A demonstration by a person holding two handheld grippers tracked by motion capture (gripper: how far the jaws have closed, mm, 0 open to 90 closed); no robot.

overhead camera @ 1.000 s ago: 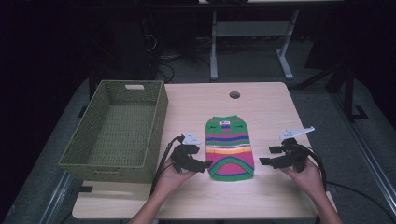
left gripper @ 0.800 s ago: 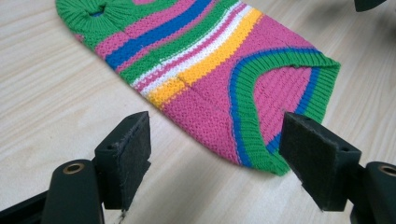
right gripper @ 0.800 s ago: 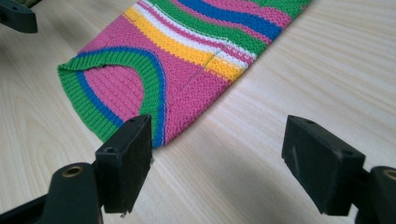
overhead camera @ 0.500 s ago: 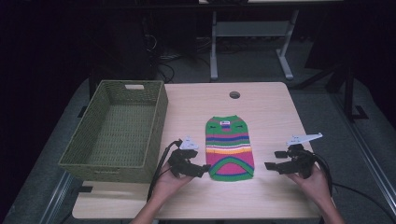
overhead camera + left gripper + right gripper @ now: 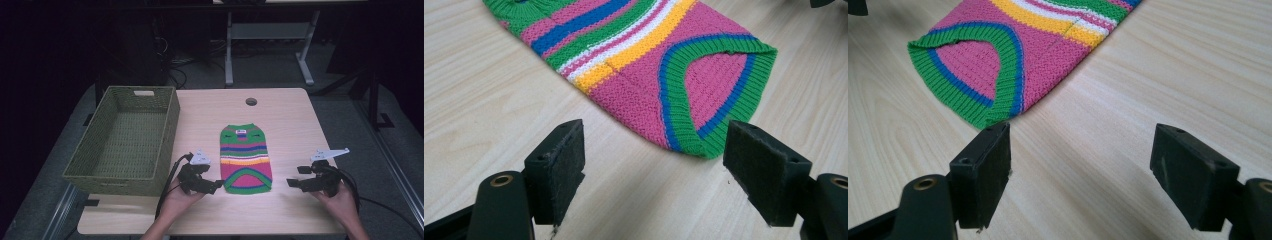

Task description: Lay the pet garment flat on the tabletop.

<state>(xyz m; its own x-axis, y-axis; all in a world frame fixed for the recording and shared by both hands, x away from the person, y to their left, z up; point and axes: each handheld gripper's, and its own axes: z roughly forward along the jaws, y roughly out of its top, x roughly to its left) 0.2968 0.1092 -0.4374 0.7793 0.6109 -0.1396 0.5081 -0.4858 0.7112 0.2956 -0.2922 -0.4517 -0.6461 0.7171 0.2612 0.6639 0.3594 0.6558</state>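
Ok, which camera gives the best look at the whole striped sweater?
The high view: the striped sweater lies flat on the table, seen whole from neck label to hem. The left gripper view shows just its lower part and one hem corner; the right gripper view shows the other hem corner.

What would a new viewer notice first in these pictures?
The brightly striped knitted sweater lies flat in the middle of the wooden table. An empty green woven basket stands at the table's left side. The left gripper and right gripper, both open, flank the sweater's near hem.
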